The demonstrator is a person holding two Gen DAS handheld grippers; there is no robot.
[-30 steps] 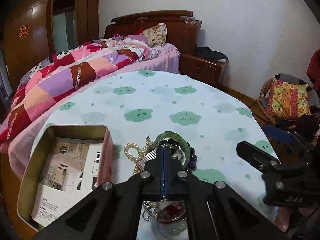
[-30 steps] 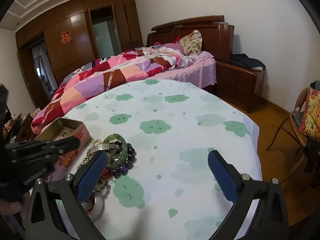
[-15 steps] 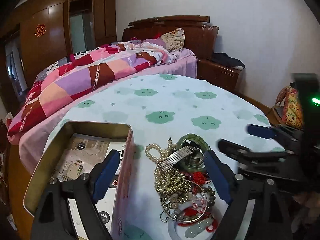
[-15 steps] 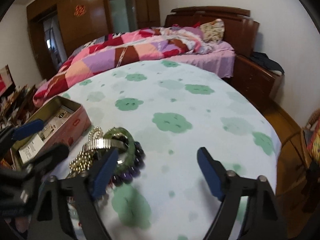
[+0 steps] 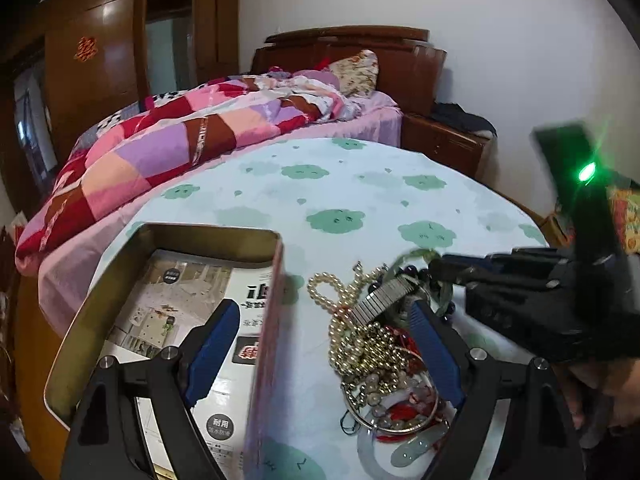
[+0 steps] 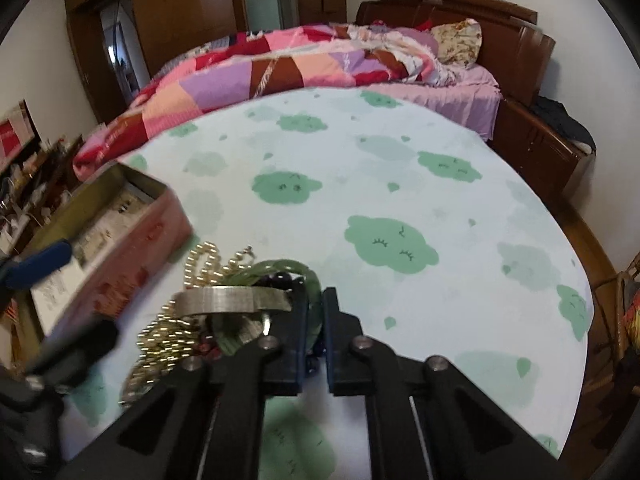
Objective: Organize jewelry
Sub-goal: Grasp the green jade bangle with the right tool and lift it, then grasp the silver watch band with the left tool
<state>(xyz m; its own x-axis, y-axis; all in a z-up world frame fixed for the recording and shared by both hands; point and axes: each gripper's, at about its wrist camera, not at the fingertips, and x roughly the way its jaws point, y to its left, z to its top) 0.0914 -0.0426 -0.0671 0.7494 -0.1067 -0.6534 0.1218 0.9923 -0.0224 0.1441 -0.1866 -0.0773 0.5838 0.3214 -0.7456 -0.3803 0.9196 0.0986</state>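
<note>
My right gripper (image 6: 316,320) is just clamping the green bangle (image 6: 310,276) (pile's two o'clock edge); my left gripper (image 5: 320,356) is gaping wide, empty.

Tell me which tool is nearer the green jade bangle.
Right. The right tool has just been closing on the green jade bangle, its rim between the fingers. The left tool hangs open, nearer the camera, straddling the tin's wall.

Jewelry pile (image 5: 372,332) on table (image 5: 360,192) (right of tin (image 5: 160,236)).
</note>
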